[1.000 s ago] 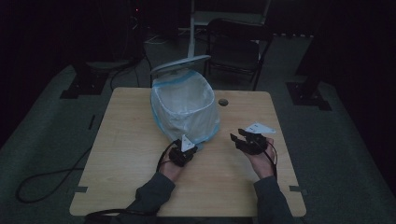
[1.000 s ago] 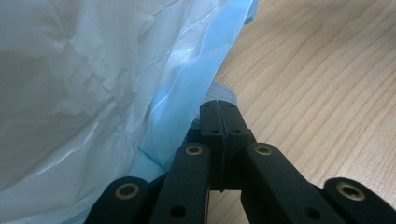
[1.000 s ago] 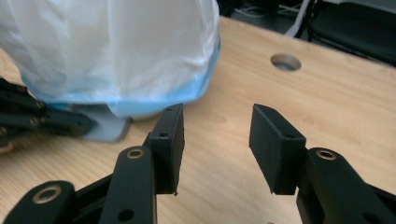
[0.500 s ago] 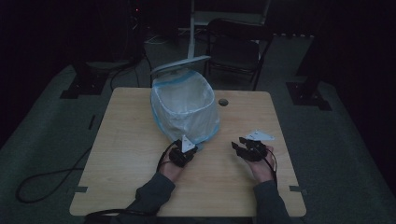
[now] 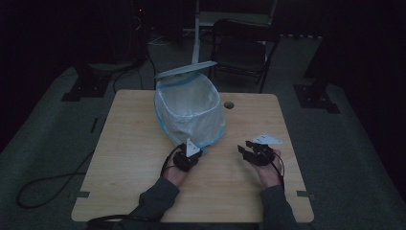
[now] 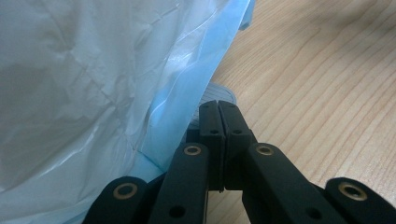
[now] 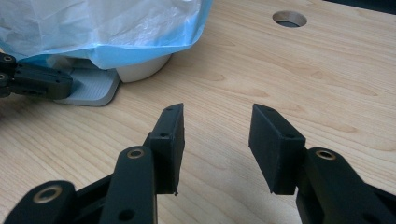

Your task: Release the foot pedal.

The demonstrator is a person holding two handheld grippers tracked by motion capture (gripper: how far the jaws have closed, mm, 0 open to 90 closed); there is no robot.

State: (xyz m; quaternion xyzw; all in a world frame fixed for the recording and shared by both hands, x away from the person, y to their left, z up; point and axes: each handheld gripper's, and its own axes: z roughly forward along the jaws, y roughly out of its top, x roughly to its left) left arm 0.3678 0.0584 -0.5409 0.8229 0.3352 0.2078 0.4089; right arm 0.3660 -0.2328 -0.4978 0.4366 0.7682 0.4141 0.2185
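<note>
Bin: small white plastic trash bin [image 5: 191, 112] lined with a thin, crinkled, translucent white-and-blue plastic bag [image 5: 201, 125], stood mid-counter, lid raised behind it.
Pedal: flat grey ribbed foot pedal [image 7: 91, 88] jutting from the bin's base toward the person, low on the light wood-grain counter [image 5: 129, 143].
Left gripper [image 5: 187, 158]: black jaws pressed fully together with nothing between them, tips right at the bag's blue hem and just above the pedal [image 6: 219, 93].
Right gripper [image 7: 215, 140]: jaws parted about halfway, empty, hovering over bare counter, well to the right of the bin.
Key relation: bin directly ahead of the left gripper, ahead and to the left of the right one; left hand clearly nearer.
Likely next: press or nudge at the pedal with the shut left tips.
Risk: slippery film snagging on the jaws.
</note>
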